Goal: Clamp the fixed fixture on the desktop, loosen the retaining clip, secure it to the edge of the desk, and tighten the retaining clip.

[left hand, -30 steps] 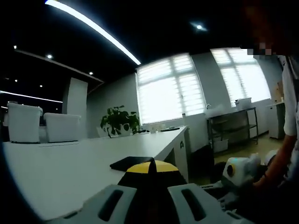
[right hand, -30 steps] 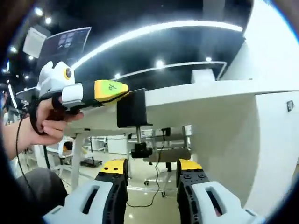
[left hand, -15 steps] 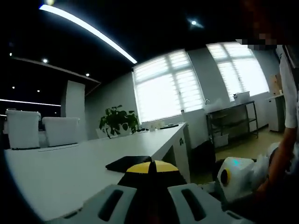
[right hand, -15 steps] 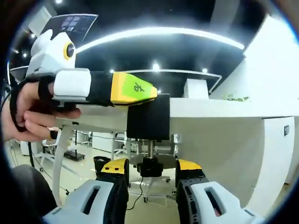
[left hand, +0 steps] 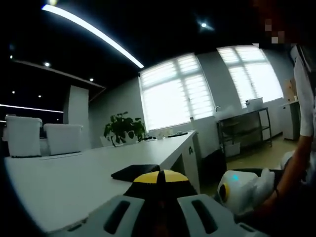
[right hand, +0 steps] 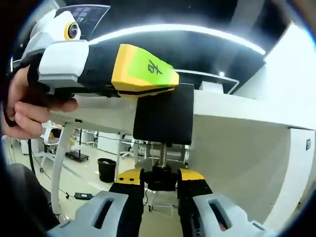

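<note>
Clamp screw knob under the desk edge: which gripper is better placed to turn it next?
Right. The right gripper has its jaws on either side of the knob below the black clamp. The left gripper is shut on the clamp's top, steadying it on the desk.

A single dark character, resembling the Chinese character 右 or 左 turned on its side, is showing on the yellow-green tip of the left gripper (right hand: 165,89) in the right gripper view. A small dark sign (right hand: 308,143) is sitting on the desk's white side panel, too small to read.
</note>
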